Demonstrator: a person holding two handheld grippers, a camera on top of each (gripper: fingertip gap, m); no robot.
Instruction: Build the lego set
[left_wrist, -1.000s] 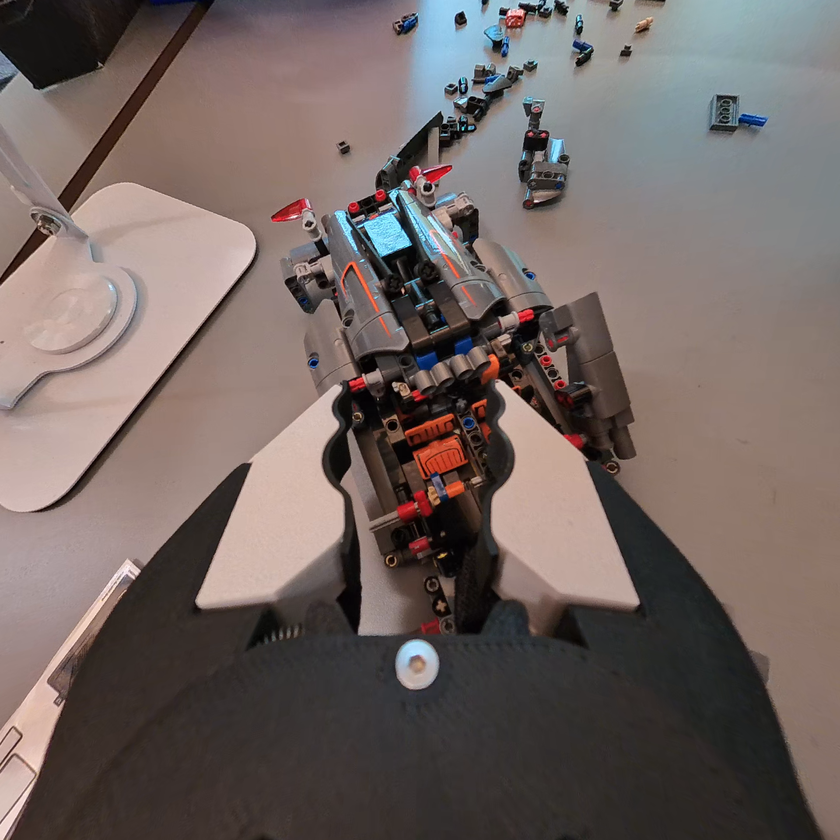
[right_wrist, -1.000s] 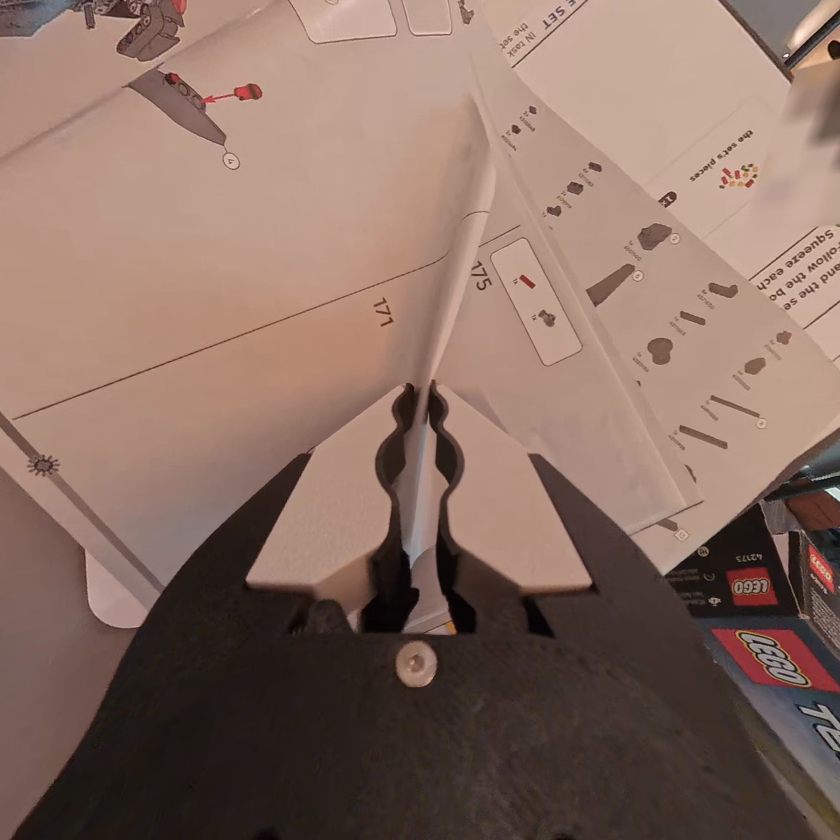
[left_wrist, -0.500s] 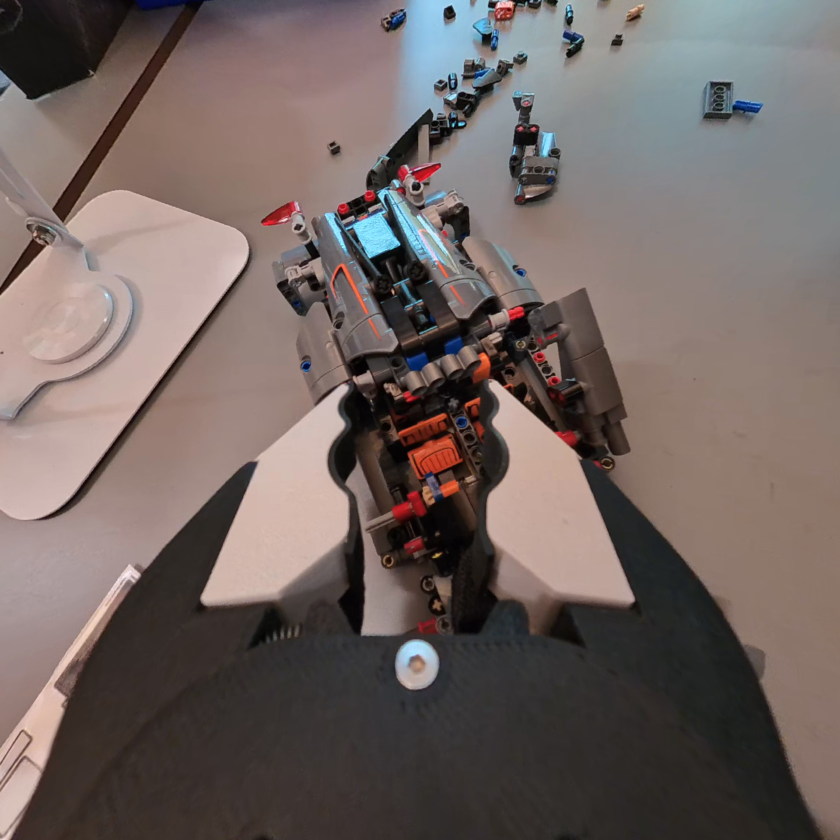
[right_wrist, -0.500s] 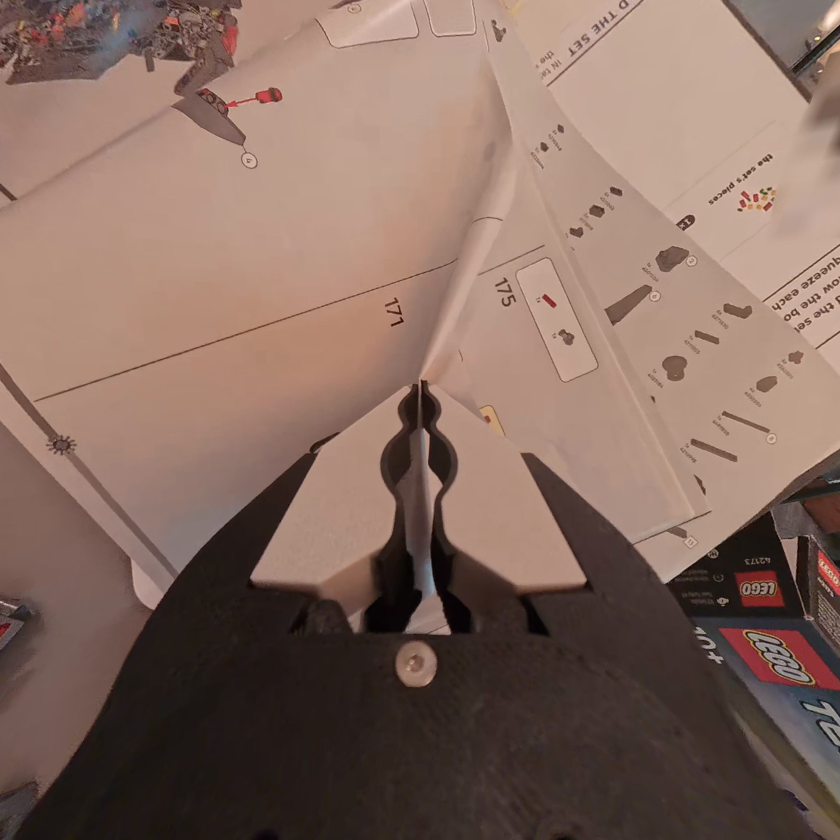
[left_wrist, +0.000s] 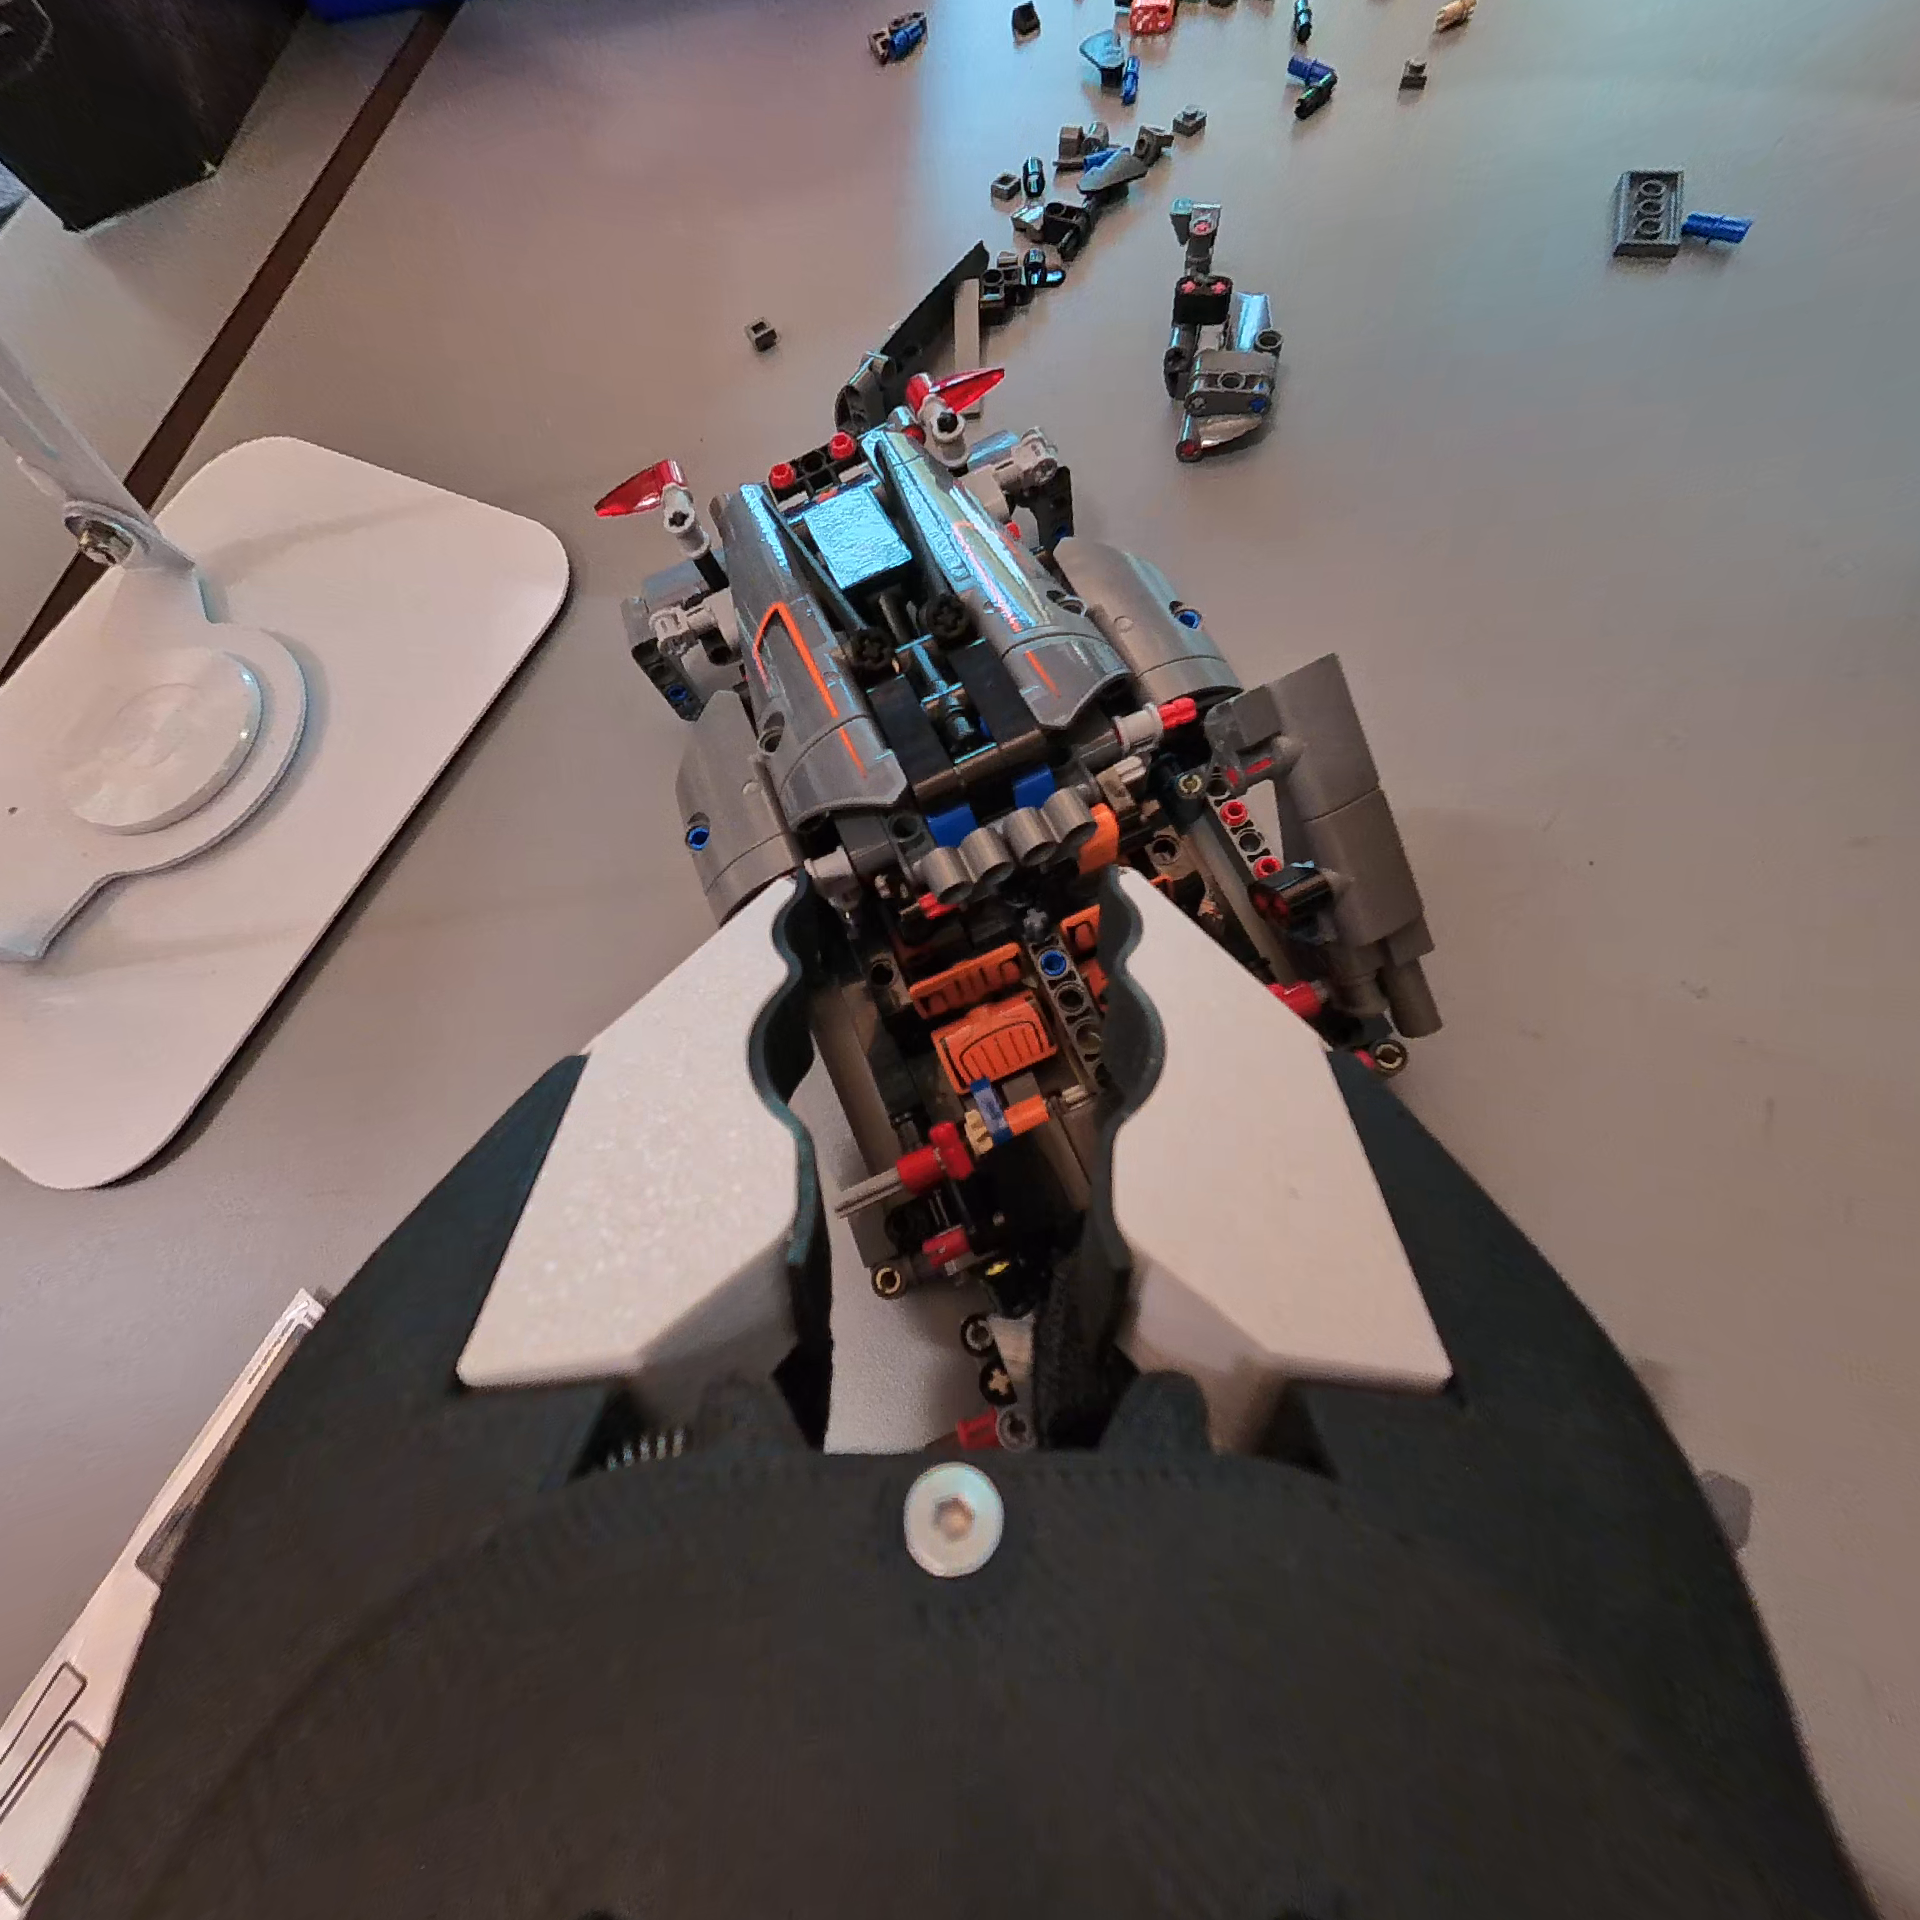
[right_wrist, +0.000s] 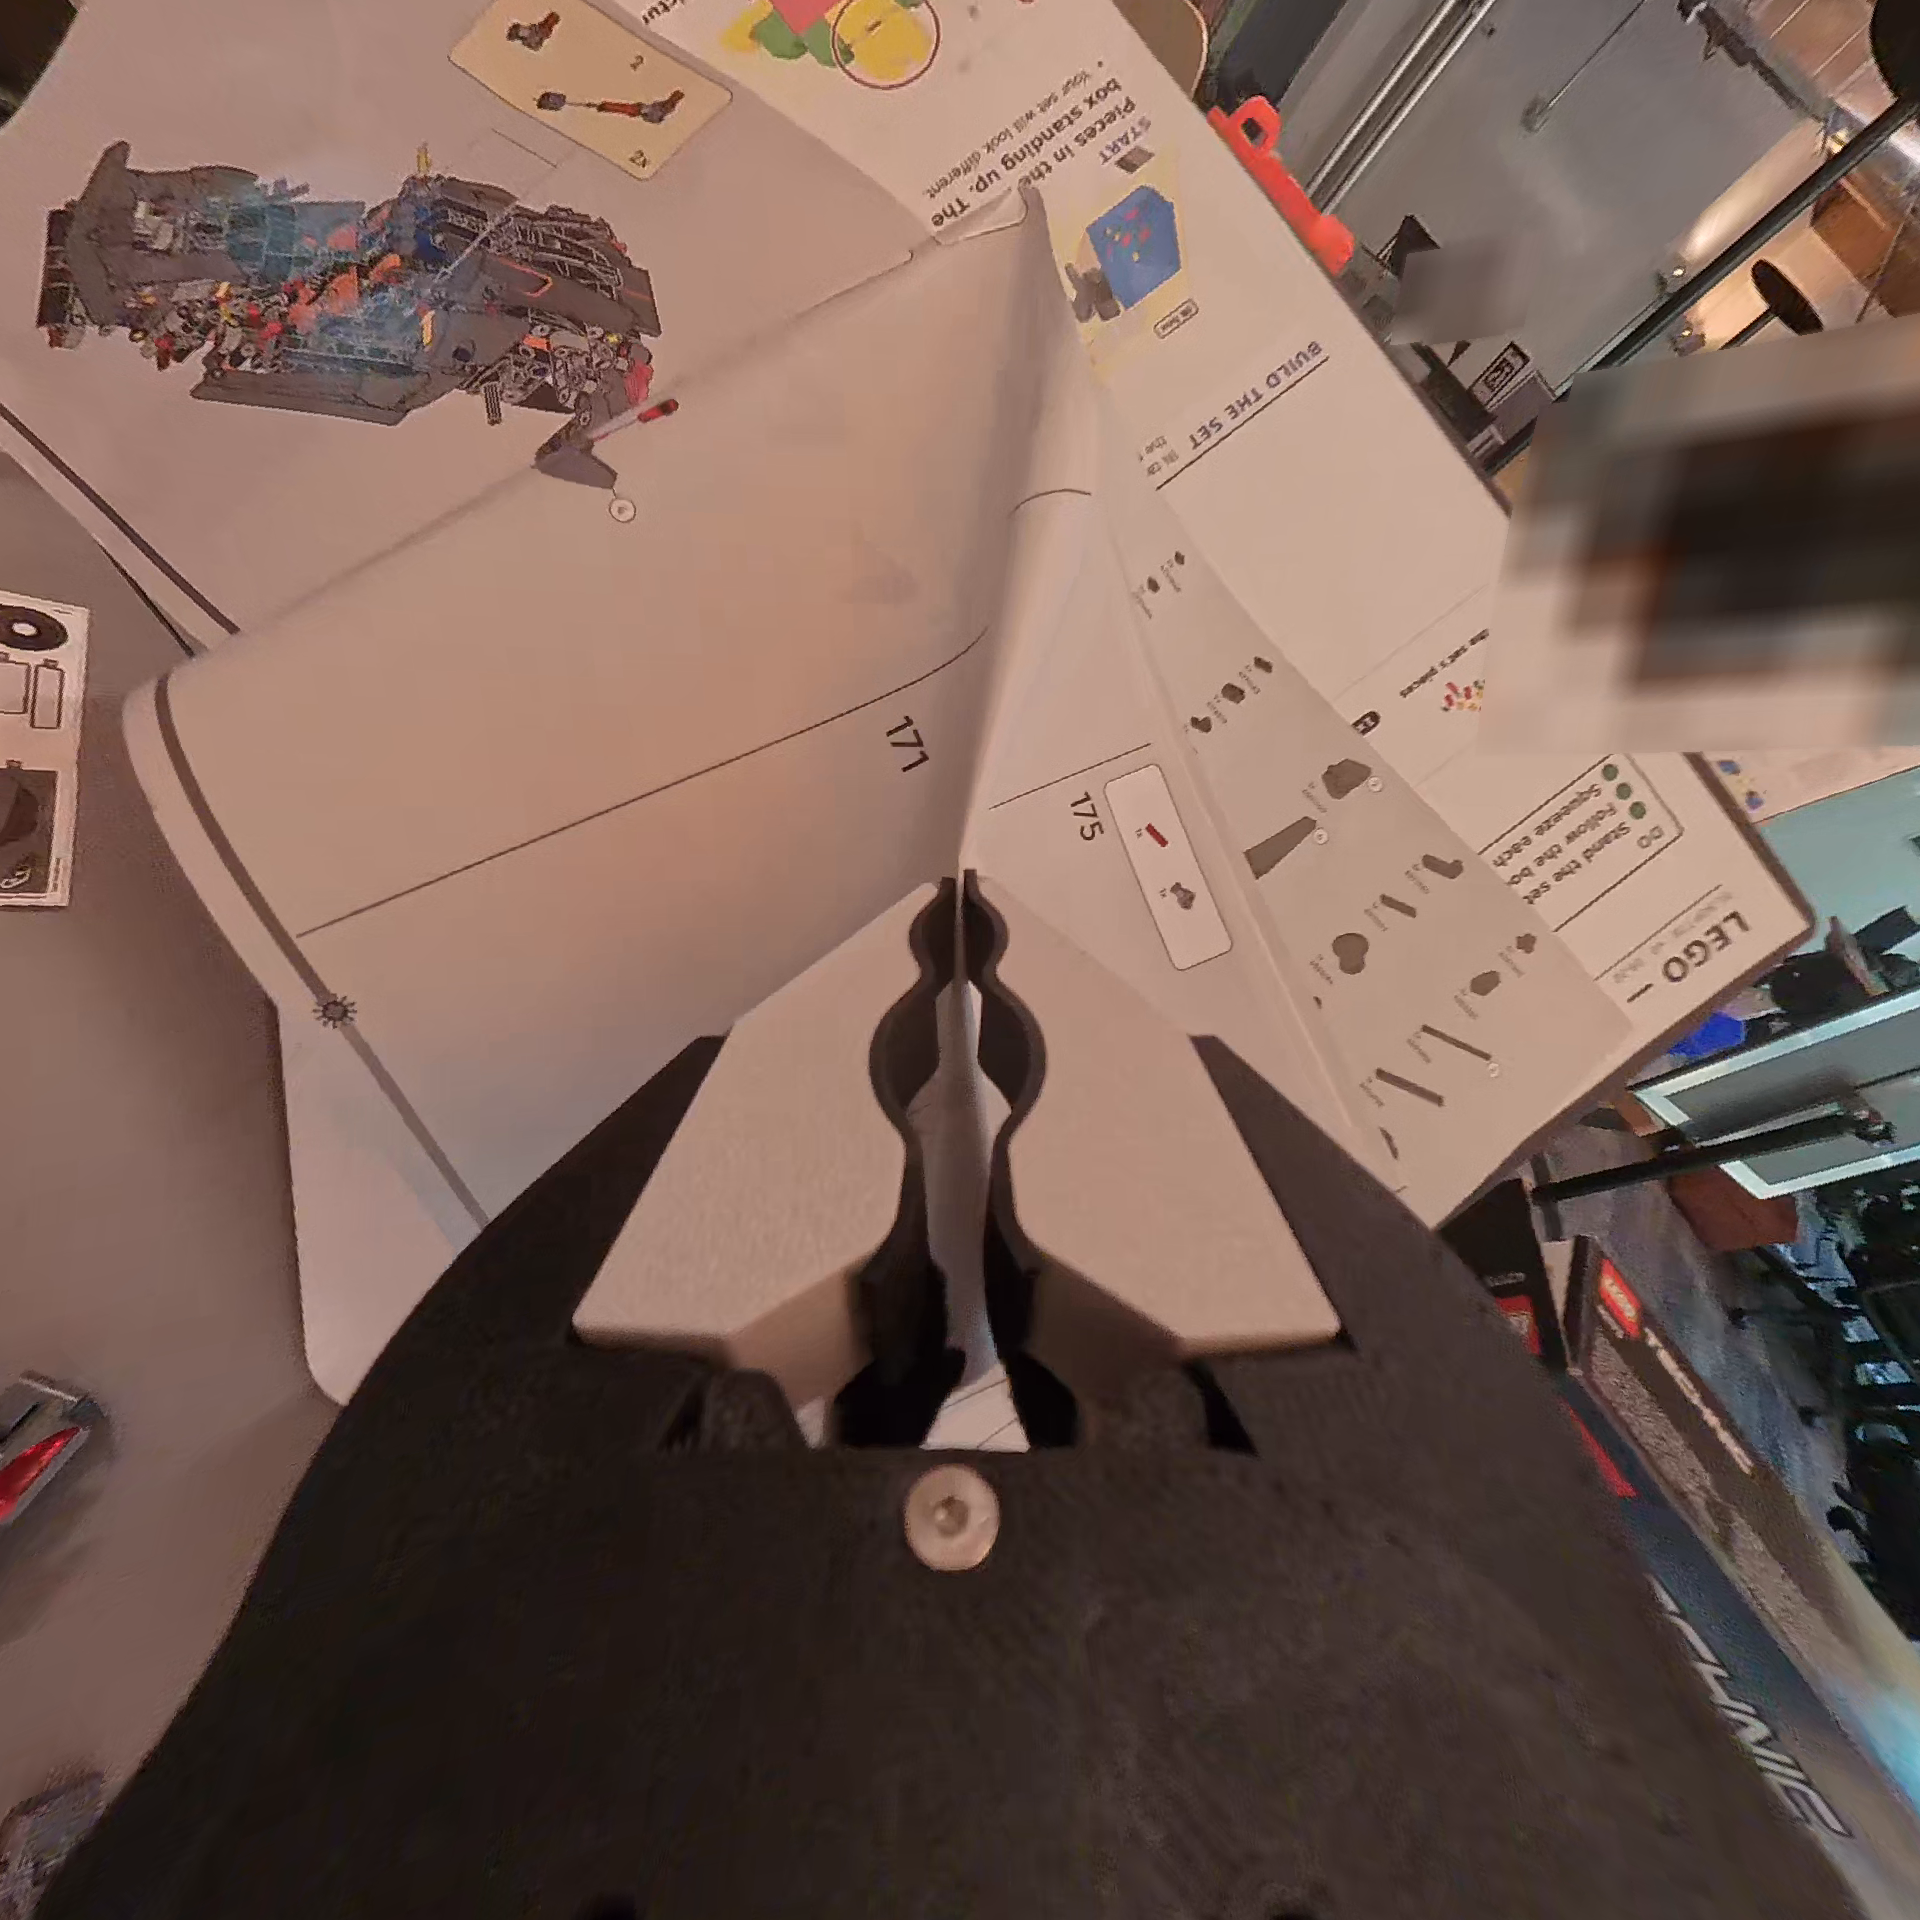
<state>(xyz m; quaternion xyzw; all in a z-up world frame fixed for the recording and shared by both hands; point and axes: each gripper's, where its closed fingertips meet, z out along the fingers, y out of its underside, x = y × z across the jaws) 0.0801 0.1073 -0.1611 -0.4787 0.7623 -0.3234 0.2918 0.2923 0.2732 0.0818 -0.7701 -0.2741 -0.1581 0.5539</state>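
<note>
The grey, black and orange lego model (left_wrist: 935, 644) lies on the grey table, nose pointing away. My left gripper (left_wrist: 956, 894) straddles its rear end, fingers pressed against both sides. In the right wrist view my right gripper (right_wrist: 958, 883) is shut on the edge of a page (right_wrist: 623, 748) of the open instruction booklet and holds it lifted, edge-on to the camera. A printed picture of the model (right_wrist: 343, 281) shows on the page to the left, and a parts list page (right_wrist: 1351, 831) lies to the right.
A white stand base (left_wrist: 208, 748) sits left of the model. Loose pieces (left_wrist: 1091, 177), a small subassembly (left_wrist: 1221, 364) and a grey plate with a blue pin (left_wrist: 1652, 213) lie beyond. A lego box (right_wrist: 1662, 1455) sits right of the booklet, a sticker sheet (right_wrist: 31, 748) left. The gap from one gripper's tips to the other's is roughly 35 cm. My right gripper is the nearer one to the model (right_wrist: 343, 281): about 25 cm, against 30 cm.
My right gripper has drawn back with the page, so more of the booklet and the room beyond show. The left gripper and the model have hardly moved.
</note>
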